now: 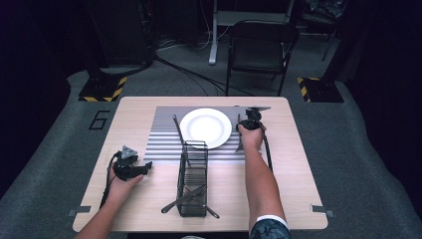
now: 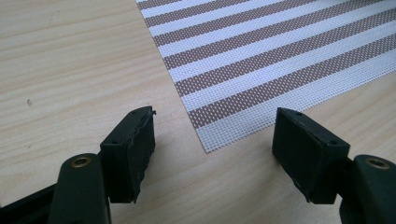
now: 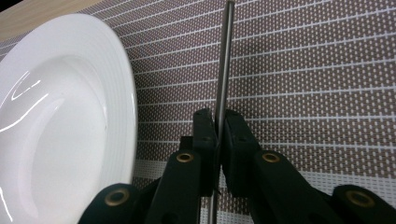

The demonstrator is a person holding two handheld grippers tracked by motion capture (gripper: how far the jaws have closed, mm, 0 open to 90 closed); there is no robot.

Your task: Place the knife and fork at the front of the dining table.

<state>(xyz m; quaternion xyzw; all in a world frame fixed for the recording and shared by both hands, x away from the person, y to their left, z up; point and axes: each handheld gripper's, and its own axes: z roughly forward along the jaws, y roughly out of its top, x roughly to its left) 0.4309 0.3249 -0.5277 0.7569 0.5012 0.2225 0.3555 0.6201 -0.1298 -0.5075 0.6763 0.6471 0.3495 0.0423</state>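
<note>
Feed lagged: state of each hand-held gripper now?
Left hand-held gripper: open, empty.
Right hand-held gripper: shut on a thin metal utensil handle beside the plate.

Glossy white ceramic plate point(image 3: 60, 121), woven matt placemat point(image 2: 280, 56), brushed metal utensil handle point(image 3: 224, 60), wood-grain table point(image 2: 70, 70)

My right gripper point(image 3: 218, 128) has its jaws pinched together on a thin metal utensil handle point(image 3: 224, 60) that runs straight out ahead of them, my arm stretched forward. My left gripper point(image 2: 215, 144) rests low, jaws spread wide with nothing between them, forearm drawn back.
</note>
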